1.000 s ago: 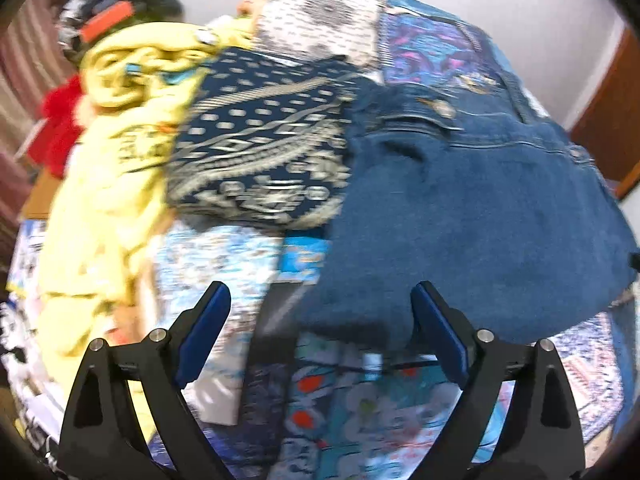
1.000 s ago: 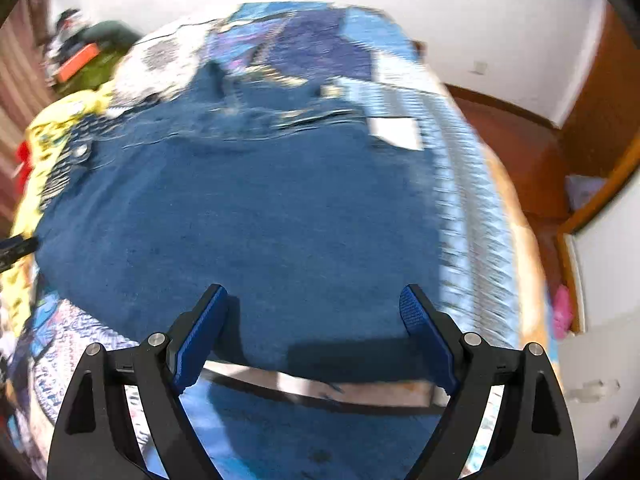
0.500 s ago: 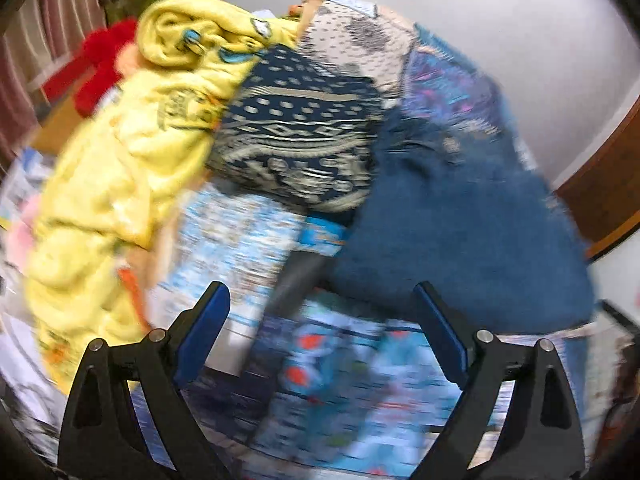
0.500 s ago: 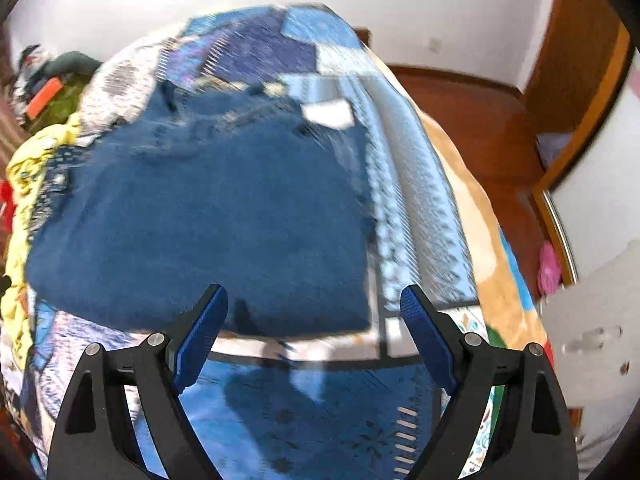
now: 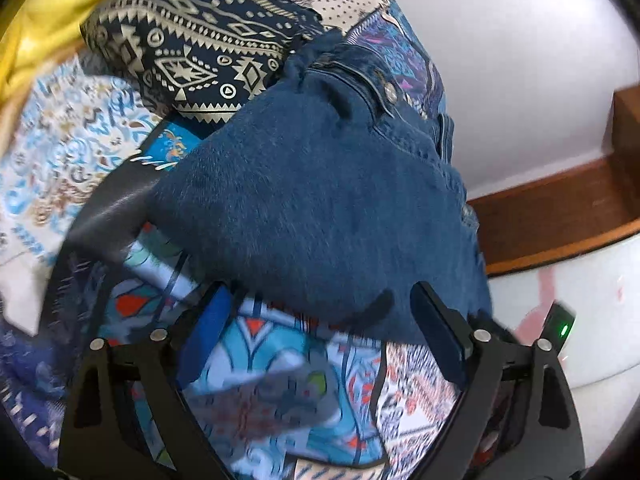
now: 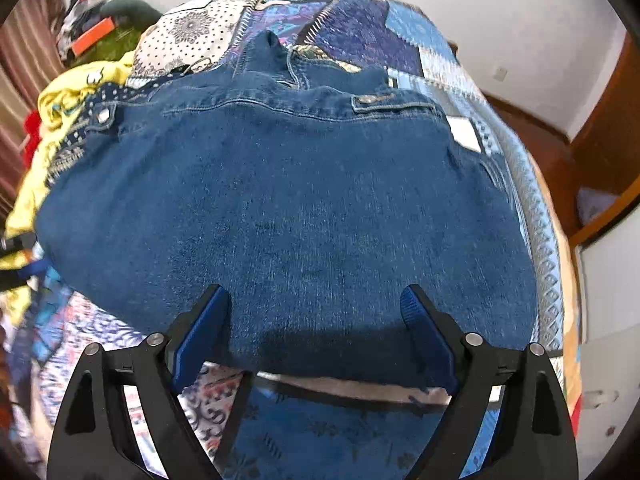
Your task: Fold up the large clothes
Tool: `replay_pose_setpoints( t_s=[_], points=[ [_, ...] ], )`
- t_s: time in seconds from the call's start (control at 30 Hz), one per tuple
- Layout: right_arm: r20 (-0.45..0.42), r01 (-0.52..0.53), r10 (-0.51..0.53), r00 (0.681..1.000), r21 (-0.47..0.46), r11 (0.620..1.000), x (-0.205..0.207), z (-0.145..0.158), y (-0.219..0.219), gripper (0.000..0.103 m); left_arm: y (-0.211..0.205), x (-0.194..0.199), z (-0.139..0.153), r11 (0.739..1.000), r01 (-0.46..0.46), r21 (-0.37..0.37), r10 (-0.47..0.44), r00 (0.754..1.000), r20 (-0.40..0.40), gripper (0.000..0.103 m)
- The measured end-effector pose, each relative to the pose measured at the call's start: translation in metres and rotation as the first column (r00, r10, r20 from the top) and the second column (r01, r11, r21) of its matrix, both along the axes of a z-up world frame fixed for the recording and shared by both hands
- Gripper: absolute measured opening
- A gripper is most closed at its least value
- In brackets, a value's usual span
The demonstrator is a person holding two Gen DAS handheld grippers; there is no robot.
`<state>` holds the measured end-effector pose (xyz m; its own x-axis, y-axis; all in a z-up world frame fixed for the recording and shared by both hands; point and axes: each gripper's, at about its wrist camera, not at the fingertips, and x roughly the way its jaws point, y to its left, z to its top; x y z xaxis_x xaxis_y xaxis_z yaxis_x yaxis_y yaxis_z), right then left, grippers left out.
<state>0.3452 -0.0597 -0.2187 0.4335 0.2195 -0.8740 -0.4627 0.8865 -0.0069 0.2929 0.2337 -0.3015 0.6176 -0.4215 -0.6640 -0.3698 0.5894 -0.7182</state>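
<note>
A folded blue denim garment (image 6: 304, 208) lies on the patterned bedspread (image 6: 400, 32), its waistband and metal buttons at the far side. It also shows in the left wrist view (image 5: 320, 200). My right gripper (image 6: 316, 328) is open and empty, its blue pads straddling the near folded edge of the denim. My left gripper (image 5: 324, 332) is open and empty, just in front of the denim's near corner, above the bedspread (image 5: 280, 380).
A navy cloth with a cream geometric print (image 5: 200, 40) lies beside the denim. A yellow garment (image 6: 68, 100) is heaped at the left, with red cloth (image 6: 32, 132) and a dark pile (image 6: 104, 20) behind. A wooden floor (image 6: 536, 144) lies past the bed's right edge.
The left gripper has swung right and closer to the denim; the yellow pile has slid nearly out of its view. The right gripper pulled back, then came close over the denim's near edge again. Both stay open.
</note>
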Motion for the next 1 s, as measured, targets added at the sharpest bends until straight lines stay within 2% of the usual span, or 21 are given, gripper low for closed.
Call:
replay_pose_setpoints(
  t_s=[0.07,0.13,0.27,0.43,0.5,0.53,0.6,0.67,0.87,1.0],
  points=[
    [0.016,-0.006,0.006,1.000,-0.009,1.000,-0.002,-0.001,0.001,0.092,0.003,0.008,-0.011,0.999,0.006,-0.049,-0.005,1.000,0.016,0.075],
    [0.009,-0.004,0.004,1.000,0.000,1.000,0.001,-0.001,0.001,0.094,0.005,0.015,-0.019,0.997,-0.002,-0.075,0.005,0.999,0.033,0.072],
    [0.005,-0.001,0.001,1.000,0.008,1.000,0.003,-0.002,0.002,0.096,0.006,0.029,-0.024,0.996,-0.035,-0.081,0.041,0.996,0.077,0.064],
    [0.008,0.004,-0.004,1.000,0.000,1.000,0.002,-0.002,0.005,0.097,0.012,0.042,-0.026,0.989,-0.129,-0.068,0.133,0.989,0.067,0.044],
    [0.005,0.013,-0.013,1.000,-0.003,1.000,0.002,-0.002,0.005,0.097,0.006,0.038,-0.014,0.987,-0.158,0.022,0.155,0.985,0.076,0.034],
    [0.005,0.015,-0.015,1.000,-0.005,1.000,0.001,-0.002,0.005,0.097,0.004,0.037,-0.007,0.984,-0.161,0.074,0.155,0.985,0.081,0.033],
    [0.003,0.019,-0.019,1.000,-0.011,1.000,0.001,-0.001,0.005,0.097,-0.010,0.039,0.015,0.964,-0.166,0.210,0.148,0.984,0.097,0.028],
    [-0.003,0.024,-0.024,1.000,-0.019,1.000,0.000,0.000,0.006,0.097,-0.018,0.039,0.036,0.944,-0.185,0.274,0.151,0.979,0.139,0.027],
    [-0.022,0.015,-0.015,1.000,-0.008,1.000,-0.009,0.009,0.008,0.097,-0.023,0.039,0.084,0.916,-0.233,0.327,0.156,0.957,0.245,0.025],
    [-0.001,-0.009,0.009,1.000,0.016,1.000,-0.015,0.026,0.017,0.097,-0.014,0.022,0.122,0.893,-0.297,0.338,0.175,0.921,0.347,0.024]
  ],
)
